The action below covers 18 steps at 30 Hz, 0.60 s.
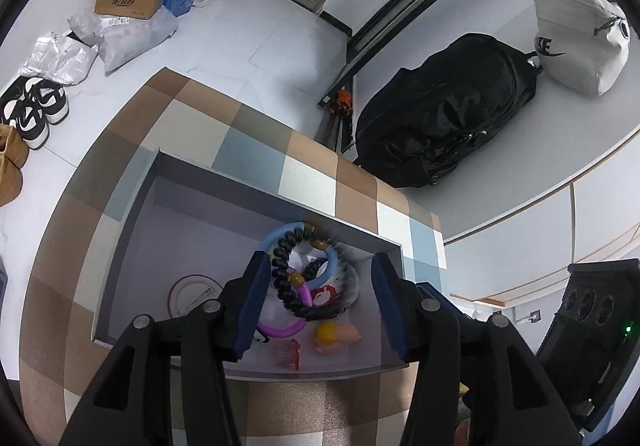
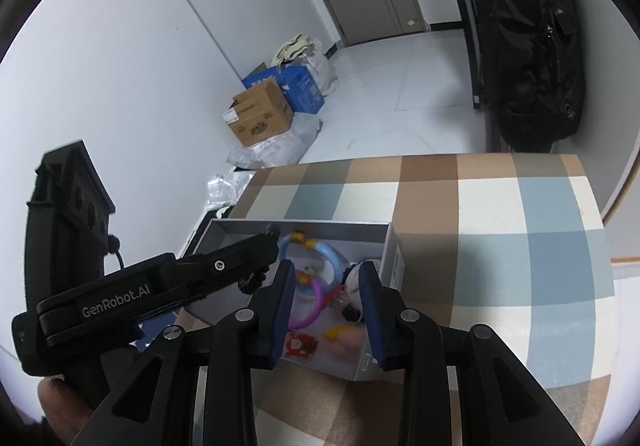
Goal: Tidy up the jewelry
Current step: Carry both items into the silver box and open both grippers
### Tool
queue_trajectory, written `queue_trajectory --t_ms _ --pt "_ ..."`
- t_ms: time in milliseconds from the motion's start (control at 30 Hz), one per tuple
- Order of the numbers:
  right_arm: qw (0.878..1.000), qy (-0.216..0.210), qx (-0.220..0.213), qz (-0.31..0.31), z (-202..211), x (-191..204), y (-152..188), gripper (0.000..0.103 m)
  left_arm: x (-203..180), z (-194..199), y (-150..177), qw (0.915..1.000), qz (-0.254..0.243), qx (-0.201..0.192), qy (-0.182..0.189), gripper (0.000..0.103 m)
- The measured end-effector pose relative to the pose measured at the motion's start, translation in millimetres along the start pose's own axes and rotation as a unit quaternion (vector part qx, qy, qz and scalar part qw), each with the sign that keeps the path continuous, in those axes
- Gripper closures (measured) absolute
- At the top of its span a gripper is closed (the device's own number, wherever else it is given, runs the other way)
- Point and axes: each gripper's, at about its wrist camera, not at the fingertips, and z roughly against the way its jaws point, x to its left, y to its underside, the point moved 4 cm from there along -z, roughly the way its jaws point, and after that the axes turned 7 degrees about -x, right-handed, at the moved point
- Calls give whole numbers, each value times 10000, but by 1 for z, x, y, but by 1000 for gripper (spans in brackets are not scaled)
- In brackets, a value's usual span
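Your left gripper (image 1: 320,286) hangs over the gray box (image 1: 132,205) with its two blue fingers (image 1: 256,286) wide apart, and nothing is clamped between them. The black curly hair tie (image 1: 286,278) lies right by the inner side of its left finger, maybe touching it, but you cannot tell for sure. Your right gripper (image 2: 326,302) is also spread apart and holds nothing; it hovers over the near end of the same box, and from there your left gripper shows off to its left, reaching in over the box. It looks like you are in the sorting step, about to pick one thing out of the pile. For the next move, you would need to bring one gripper down around just one piece and squeeze gently, because the pieces are tangled and one could drag another along. Between the left fingers, the blue ring (image 1: 280,234) and the purple ring (image 1: 296,310) overlap each other, with little yellow beads on them. A red and white charm (image 1: 324,296) sits just past the purple ring. Closer to you lie a small yellow and pink toy (image 1: 338,334) and a small red piece (image 1: 294,356). To the left of the fingers, a round disc with a red rim (image 1: 188,298) lies flat on the box floor. The box sits on a checked cloth (image 1: 312,173).
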Motion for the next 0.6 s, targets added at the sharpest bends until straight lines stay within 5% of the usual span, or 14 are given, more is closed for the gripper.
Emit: queue_trajectory --t_ms 167,600 --pt "10000 23 -1 -6 1 -1 1 63 -5 3 0 9999 -87 -65 -14 42" --pt "9999 79 -117 -25 8 -5 0 37 -7 13 -2 9989 -261 -267 -297 35"
